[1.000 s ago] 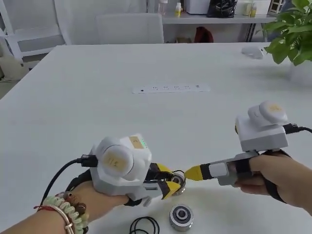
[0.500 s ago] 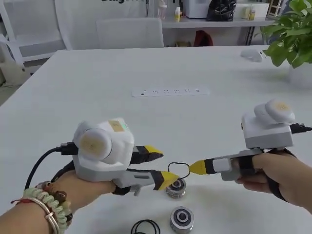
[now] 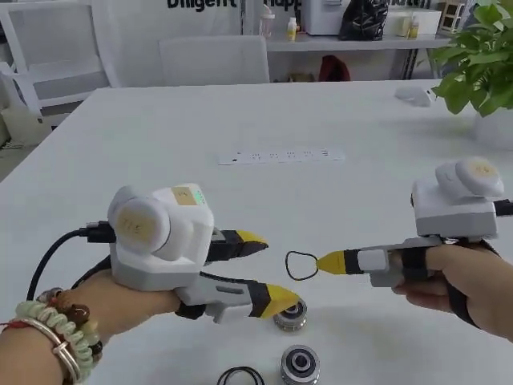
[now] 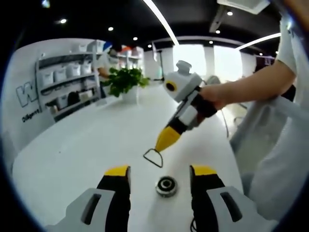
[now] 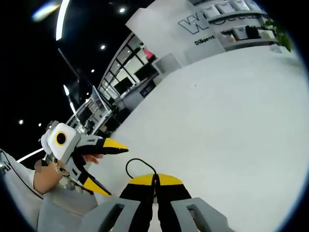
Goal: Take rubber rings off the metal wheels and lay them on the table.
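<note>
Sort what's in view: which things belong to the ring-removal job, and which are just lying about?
Job in hand:
- rubber ring, pinched in the right gripper
- left gripper, open
- metal wheel below the left gripper
- second wheel
- loose rings lying on the table

Lying about:
- power strip
- plant
- chair

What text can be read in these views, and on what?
"Diligent": wall sign, top edge of the head view, letters clipped; the next word is unreadable.
"W" with "Diligent" under it: wall lettering, right gripper view.
Sticker on the left gripper: too blurred to read.
</note>
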A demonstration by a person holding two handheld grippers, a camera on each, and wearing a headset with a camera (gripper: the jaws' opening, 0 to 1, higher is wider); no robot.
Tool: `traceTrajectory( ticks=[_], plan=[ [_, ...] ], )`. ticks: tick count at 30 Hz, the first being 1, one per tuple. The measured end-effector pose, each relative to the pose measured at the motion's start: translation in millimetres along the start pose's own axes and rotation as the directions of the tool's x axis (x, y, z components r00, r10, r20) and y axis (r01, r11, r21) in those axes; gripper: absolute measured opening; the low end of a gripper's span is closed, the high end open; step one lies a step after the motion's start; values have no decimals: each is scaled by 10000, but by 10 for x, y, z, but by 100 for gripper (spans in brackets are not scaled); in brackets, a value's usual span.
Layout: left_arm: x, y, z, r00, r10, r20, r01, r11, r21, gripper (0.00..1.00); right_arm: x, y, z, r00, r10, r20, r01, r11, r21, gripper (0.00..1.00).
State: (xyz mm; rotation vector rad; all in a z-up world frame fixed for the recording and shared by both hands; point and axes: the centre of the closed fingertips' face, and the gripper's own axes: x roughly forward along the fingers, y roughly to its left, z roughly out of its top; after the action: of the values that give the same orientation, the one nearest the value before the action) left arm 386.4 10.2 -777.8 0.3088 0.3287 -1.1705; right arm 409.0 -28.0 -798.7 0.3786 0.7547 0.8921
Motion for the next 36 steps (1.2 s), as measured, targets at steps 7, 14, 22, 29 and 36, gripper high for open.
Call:
traceTrajectory(
  ticks=[7, 14, 22, 29, 36],
  plan=[
    [-86, 40, 166, 9991, 4, 432, -3, 10000, -24, 57, -43, 63, 125, 9992, 49, 401, -42, 9998, -190, 0],
    [-249, 96, 378, 9976, 202, 659, -213, 9996, 162, 66, -34, 154, 140, 9987, 230, 451, -214, 9991, -372, 0],
    [-572, 31, 540, 9951, 413, 899, -451, 9982, 398, 77, -85, 336, 260, 9950, 595, 805, -531, 9954, -800, 0],
    [-868, -94, 490, 9963, 564, 642, -595, 9971, 472, 82, -117, 469, 348, 9894, 1009, 1043, -893, 9899, -1100, 0],
    [-1163, -205, 371, 9944, 870, 598, -886, 9957, 251, 86, -162, 669, 436, 9772, 1666, 1316, -1396, 9712, -1931, 0]
  ],
)
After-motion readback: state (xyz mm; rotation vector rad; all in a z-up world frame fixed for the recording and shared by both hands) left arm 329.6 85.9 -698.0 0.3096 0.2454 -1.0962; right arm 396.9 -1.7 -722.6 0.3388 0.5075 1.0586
